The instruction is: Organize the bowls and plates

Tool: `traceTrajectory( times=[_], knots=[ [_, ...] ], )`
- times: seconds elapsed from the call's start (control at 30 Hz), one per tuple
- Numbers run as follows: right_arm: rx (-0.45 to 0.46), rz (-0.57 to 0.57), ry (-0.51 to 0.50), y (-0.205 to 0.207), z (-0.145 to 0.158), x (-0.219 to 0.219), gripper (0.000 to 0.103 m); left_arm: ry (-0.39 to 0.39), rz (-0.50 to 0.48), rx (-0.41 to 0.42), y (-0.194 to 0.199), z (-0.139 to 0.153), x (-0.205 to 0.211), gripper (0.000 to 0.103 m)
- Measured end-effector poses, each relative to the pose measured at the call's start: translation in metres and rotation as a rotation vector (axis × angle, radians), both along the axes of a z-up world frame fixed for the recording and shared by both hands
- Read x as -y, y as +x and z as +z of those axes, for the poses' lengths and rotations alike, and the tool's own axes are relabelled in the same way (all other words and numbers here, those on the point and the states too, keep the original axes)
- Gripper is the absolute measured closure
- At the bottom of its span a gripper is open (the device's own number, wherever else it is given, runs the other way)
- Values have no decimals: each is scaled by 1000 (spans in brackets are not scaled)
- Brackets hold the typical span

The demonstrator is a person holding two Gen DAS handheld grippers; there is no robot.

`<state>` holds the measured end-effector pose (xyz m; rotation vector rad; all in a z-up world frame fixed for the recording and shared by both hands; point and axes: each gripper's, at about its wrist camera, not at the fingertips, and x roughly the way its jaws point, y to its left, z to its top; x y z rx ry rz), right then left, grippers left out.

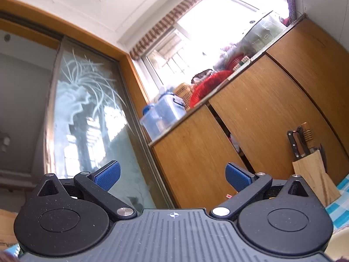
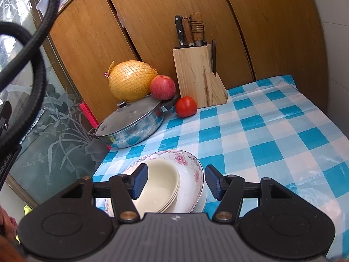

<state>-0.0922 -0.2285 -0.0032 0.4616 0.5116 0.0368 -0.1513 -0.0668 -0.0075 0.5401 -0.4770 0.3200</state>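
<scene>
Nested cream bowls [image 2: 161,181] sit inside a white deep plate with a pink floral rim [image 2: 192,170], which rests on another plate [image 2: 202,204] at the near left corner of the checked table. My right gripper [image 2: 176,182] hovers just above this stack, open. Its left pad overlaps the bowls' left rim in the picture, and its right pad stands beyond the floral plate's right rim. My left gripper [image 1: 172,178] is open with nothing between its fingers. It is tilted upward toward the wooden cabinets, and no dish shows in the left wrist view.
A lidded steel pot [image 2: 130,122] carries a netted pomelo [image 2: 130,80] and an apple [image 2: 162,87]. A tomato [image 2: 186,106] and a knife block [image 2: 196,78] stand behind it against the wooden cabinet [image 2: 152,21]. The blue-checked tablecloth [image 2: 272,142] stretches to the right. A black cable [image 2: 37,69] loops at the left.
</scene>
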Motion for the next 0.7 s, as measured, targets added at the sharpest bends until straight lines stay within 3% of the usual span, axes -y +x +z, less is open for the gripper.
traceTrajectory(
  times=[0.1,0.2,0.3,0.4,0.47,0.53,0.7],
  knots=[
    [-5,-3,3,0,-1,1,48,47,47,93,-2,-8,7,0],
    [-16,-5,2,2,-3,1,48,55,54,109,0,-9,9,0],
    [-25,-2,0,4,-4,0,48,51,51,92,3,-8,7,0],
    [-26,2,-3,6,-4,-2,48,30,22,13,7,-4,3,0],
    [-30,3,-5,7,-4,-2,48,10,-9,-76,11,-2,-1,0],
    [-37,1,1,7,-5,-2,48,-20,-59,-216,19,3,-6,0],
    [-48,1,6,6,-6,0,47,-217,-208,-681,56,14,-31,0]
  ],
)
